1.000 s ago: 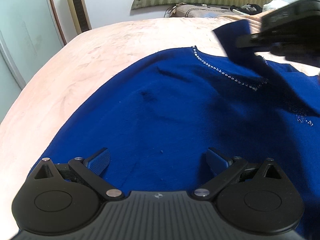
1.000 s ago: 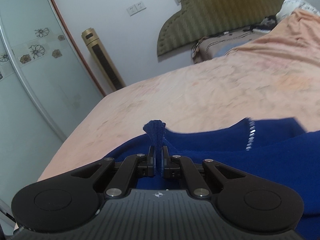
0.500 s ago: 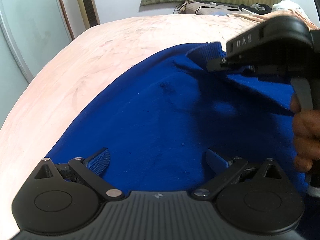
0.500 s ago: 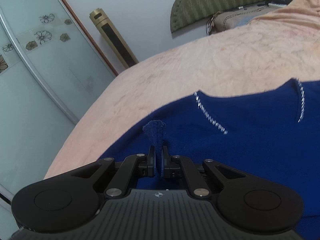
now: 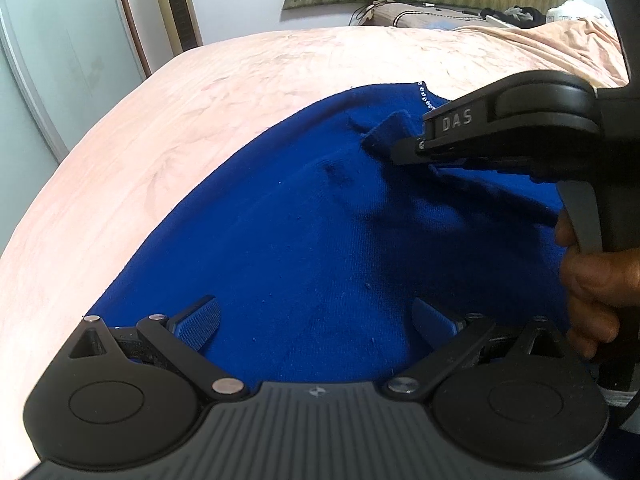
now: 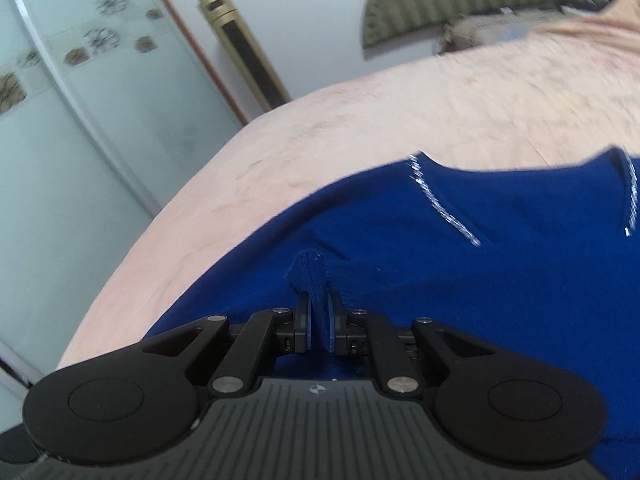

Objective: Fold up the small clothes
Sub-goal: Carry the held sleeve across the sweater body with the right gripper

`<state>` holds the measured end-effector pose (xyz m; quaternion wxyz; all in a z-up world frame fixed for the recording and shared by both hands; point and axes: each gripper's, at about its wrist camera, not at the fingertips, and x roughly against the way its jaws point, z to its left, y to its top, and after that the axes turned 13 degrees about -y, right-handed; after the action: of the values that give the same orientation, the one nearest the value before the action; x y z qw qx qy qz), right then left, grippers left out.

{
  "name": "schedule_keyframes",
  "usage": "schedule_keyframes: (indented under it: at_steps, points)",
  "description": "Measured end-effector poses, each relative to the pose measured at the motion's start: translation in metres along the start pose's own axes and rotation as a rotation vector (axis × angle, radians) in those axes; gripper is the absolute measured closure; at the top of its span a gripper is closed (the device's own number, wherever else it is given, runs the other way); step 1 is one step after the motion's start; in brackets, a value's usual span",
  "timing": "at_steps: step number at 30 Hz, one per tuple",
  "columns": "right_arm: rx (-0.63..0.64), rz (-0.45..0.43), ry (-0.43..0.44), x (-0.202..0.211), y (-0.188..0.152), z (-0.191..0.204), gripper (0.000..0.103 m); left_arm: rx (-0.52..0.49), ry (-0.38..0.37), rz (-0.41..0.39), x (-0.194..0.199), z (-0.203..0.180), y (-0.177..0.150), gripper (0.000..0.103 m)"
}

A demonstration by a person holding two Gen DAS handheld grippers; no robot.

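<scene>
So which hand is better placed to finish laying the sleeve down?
Right. The right gripper has the sleeve cuff between its opening jaws; the left gripper stands wide open over the sweater, holding nothing.

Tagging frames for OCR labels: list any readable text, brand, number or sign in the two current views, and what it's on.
"DAS": raised letters on the side of the right gripper, seen in the left wrist view.
Small emblem, no letters: on the ridged body of the left gripper, and the same on the right gripper in its own view.
Nothing readable on the blue sweater, the bed cover or the gold tower unit.
</scene>
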<state>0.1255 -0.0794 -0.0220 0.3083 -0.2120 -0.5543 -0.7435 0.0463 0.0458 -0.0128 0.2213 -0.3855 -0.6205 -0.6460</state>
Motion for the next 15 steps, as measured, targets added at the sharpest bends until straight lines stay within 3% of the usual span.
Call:
schedule_keyframes:
  at_steps: [10,15]
  points:
    - [0.068,-0.056,0.022,0.01,0.007,0.014,0.091,-0.008,0.007,0.006,-0.002,-0.004,0.0,0.0]
    - [0.117,-0.032,0.051,0.003,0.008,0.025,0.09,-0.016,0.009,0.01,-0.002,-0.003,-0.001,0.0]
